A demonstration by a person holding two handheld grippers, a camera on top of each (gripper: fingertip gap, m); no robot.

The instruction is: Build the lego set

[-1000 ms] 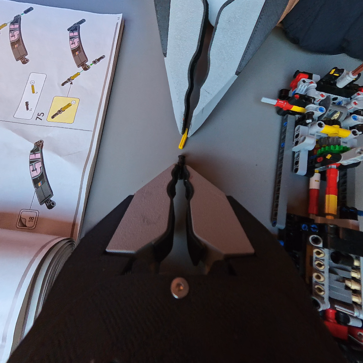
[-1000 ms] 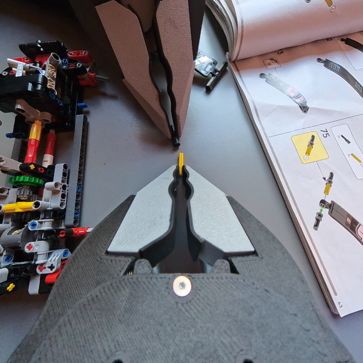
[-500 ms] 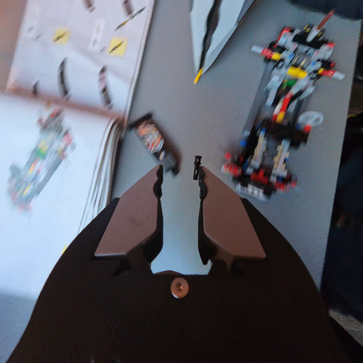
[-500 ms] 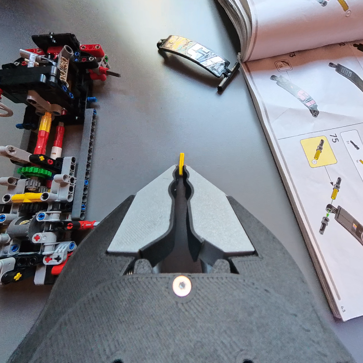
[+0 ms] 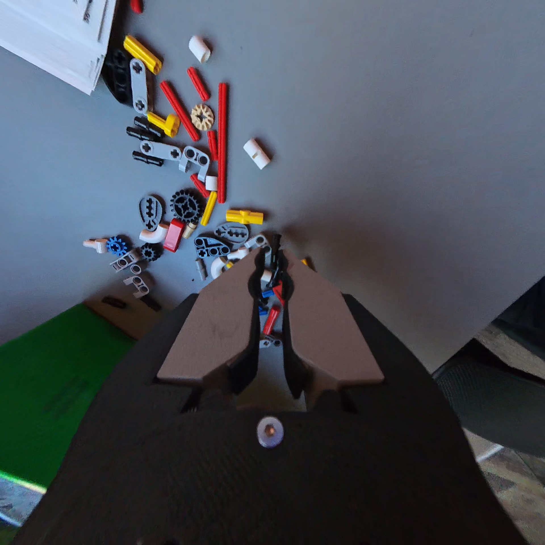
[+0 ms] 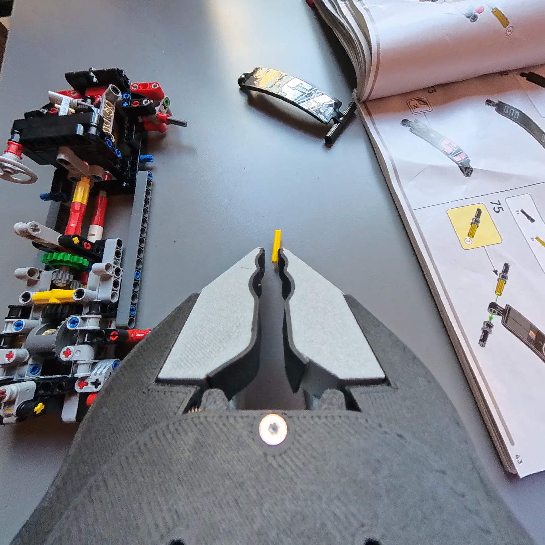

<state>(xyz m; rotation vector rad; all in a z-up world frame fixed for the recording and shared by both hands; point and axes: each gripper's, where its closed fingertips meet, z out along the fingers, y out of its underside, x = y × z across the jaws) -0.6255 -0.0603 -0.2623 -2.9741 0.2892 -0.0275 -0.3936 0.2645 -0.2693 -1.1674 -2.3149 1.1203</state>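
A grey counter [image 6: 265, 177] carries one booklet [image 6: 442, 147], one model [image 6: 73, 236], one curved panel [image 6: 292, 91] and one parts heap [image 5: 182, 177]. The right claw [image 6: 271, 250] stands narrow, its one yellow axle [image 6: 276, 244] against a single finger. The left claw [image 5: 272, 250] is narrow around one black pin [image 5: 275, 241], and we cannot tell if it pinches.

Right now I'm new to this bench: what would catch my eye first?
A scatter of plastic building parts, red rods, yellow connectors, black gears, spreads across the grey table ahead of the left gripper. In the right wrist view a half-built multicoloured model chassis fills the left side, an open instruction booklet the right, and a slim yellow rod stands at the fingertips of the right gripper.
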